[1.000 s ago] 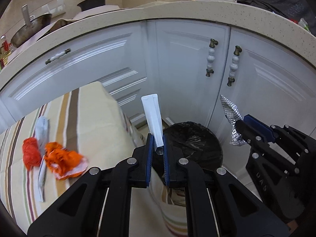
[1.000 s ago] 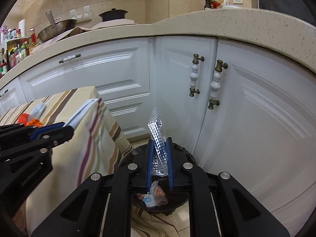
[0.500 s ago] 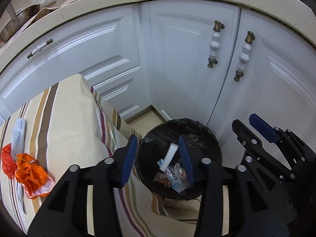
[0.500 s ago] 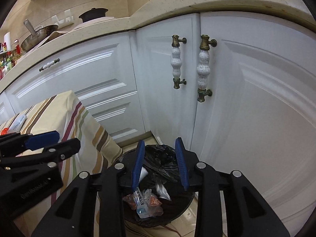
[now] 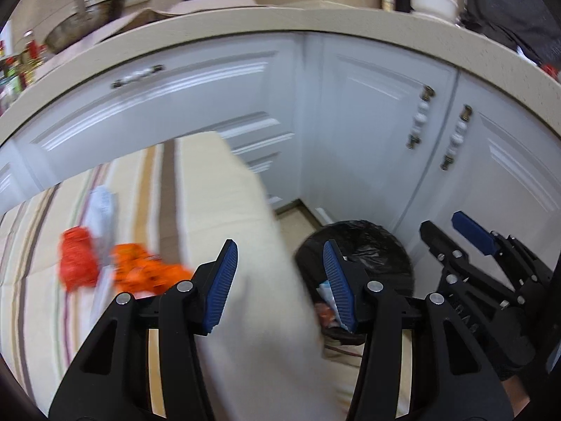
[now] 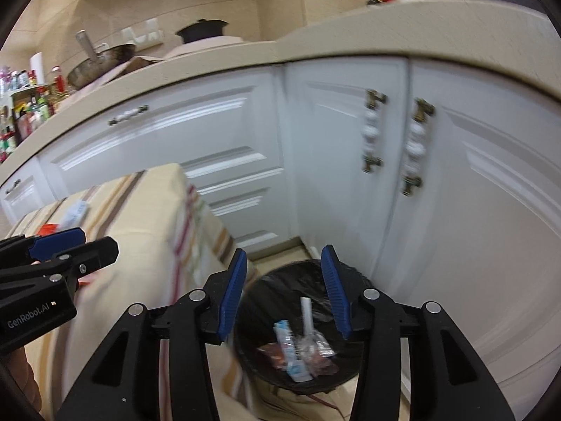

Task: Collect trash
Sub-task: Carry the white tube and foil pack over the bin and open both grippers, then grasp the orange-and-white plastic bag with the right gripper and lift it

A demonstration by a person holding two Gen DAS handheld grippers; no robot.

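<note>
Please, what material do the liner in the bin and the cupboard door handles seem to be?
The bin liner looks like thin black plastic film: glossy and crumpled at the rim. The cupboard door handles appear to have white glazed, perhaps ceramic, bulbs between dull brass-coloured metal ends; motion blur leaves this uncertain.

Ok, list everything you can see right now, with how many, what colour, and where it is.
Trash bin: one, black liner, on the floor by the cabinets.
Binned trash: several pieces, white, blue and red, inside the bin.
Orange wrappers: about two, orange-red, on the striped tablecloth.
White wrapper: one, white, beside the orange ones; blurred.
Cabinets: white doors, brass-and-white handles, behind the bin.
Countertop: beige, with a pan, a dark pot and bottles on it.
Left gripper: black with blue pads, open, empty, over the table edge.
Right gripper: same colours, open, empty, above the bin.
</note>
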